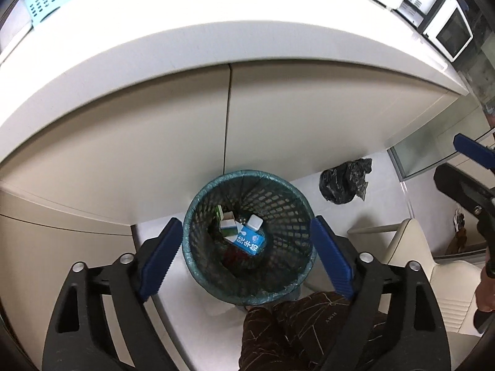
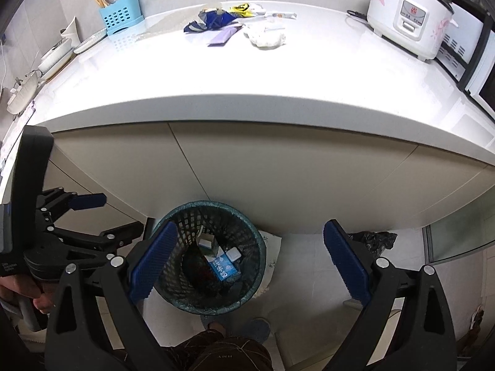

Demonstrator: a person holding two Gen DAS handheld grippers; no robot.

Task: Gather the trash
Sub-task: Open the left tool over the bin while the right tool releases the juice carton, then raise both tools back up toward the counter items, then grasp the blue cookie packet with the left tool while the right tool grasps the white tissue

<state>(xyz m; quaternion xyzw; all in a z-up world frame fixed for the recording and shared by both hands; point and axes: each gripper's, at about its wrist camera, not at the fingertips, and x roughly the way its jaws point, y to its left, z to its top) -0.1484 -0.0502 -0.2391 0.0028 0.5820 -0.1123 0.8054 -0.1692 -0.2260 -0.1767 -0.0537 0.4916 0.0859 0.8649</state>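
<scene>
Both tongs hang released and empty over the mesh wastebasket [image 1: 247,238] at lower centre: left gripper [image 1: 247,256], right gripper [image 2: 247,266]. A drop looks finished; a blue milk carton [image 1: 250,241] lies inside. Crumpled wrappers [image 2: 222,21] and a wadded tissue [image 2: 267,38] wait upper centre on the glossy white countertop [image 2: 247,71], likely next.

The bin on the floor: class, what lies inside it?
Inside the bin: a blue carton, a green-and-white carton, a small white box and something dark red. Whatever lies beneath them is covered.
</scene>
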